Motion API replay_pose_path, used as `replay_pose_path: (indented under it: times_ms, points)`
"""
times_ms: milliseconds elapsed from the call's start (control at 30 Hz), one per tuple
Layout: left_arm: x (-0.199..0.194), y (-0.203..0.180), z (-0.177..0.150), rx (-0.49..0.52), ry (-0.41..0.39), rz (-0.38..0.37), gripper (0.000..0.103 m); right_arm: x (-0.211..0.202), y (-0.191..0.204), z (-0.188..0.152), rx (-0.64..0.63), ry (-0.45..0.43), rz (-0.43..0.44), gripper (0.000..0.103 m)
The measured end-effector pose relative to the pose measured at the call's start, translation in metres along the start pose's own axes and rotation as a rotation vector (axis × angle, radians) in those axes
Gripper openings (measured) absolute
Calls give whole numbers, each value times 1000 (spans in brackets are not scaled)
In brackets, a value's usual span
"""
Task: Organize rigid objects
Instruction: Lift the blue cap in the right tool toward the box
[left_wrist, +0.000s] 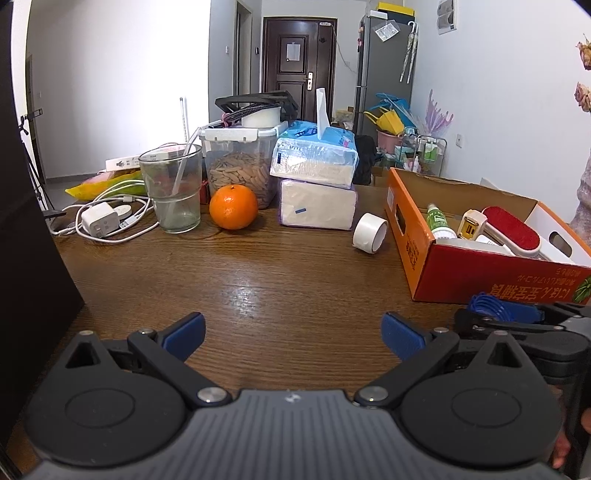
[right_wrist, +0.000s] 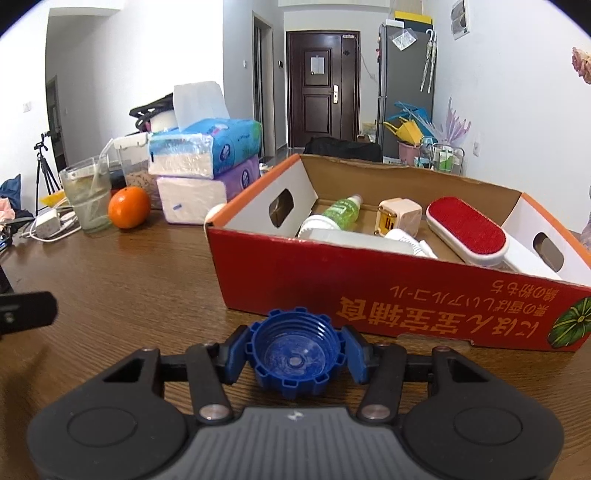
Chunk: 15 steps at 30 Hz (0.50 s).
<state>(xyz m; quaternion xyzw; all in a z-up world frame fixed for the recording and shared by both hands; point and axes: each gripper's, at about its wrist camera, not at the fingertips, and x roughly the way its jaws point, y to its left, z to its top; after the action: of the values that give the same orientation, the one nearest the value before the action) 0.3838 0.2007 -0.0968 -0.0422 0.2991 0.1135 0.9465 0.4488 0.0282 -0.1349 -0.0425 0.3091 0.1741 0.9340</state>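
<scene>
Both wrist cameras sit low over the wooden table, facing the far door; the right one is nearer the orange box, which both share.

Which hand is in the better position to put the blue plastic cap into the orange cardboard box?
Right. The right gripper is closed on the blue ribbed plastic cap, directly before the orange cardboard box. The left gripper is open, holds nothing, and is farther from the box.
</scene>
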Motion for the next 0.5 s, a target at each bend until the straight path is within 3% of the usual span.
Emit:
replay_pose_path:
  times_ms: [500]
  points:
    - [28, -8, 16, 14, -30, 2, 103, -24, -17, 2, 6, -71, -38, 53]
